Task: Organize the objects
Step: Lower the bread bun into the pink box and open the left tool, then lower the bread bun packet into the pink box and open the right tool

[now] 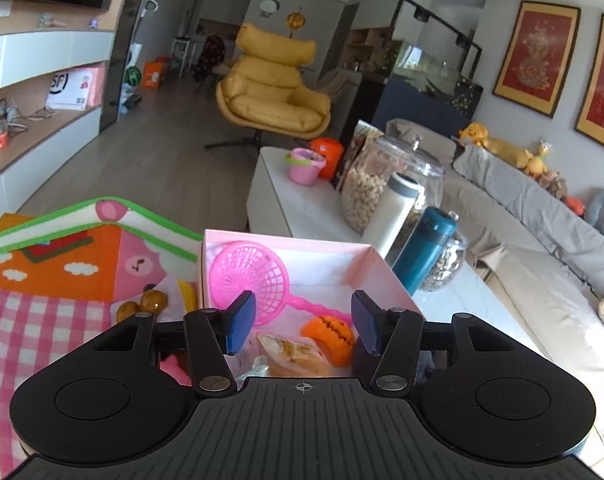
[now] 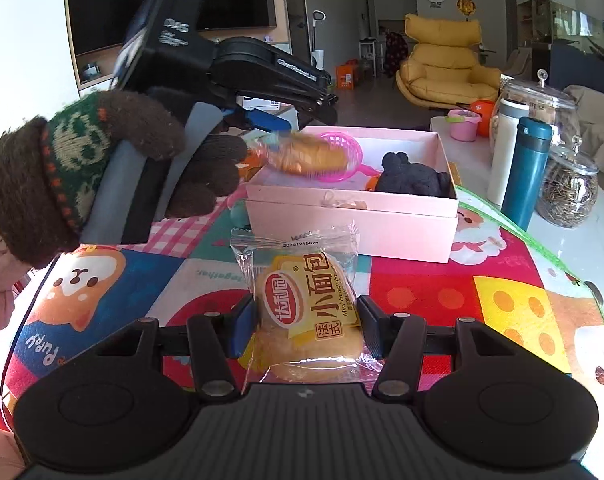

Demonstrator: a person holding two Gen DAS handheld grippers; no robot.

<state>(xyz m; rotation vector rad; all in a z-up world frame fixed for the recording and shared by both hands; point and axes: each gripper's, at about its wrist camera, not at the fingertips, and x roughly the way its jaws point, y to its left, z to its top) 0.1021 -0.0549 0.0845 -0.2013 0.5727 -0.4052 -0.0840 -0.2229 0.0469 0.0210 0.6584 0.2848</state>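
Your right claw grips a wrapped bun between both pads, lifted over the mat just short of the pink box. Your left claw stands partly open with nothing between its fingers, above the box (its gloved hand shows in the right view). Directly below it a second bun lies in the box beside a pink scoop.
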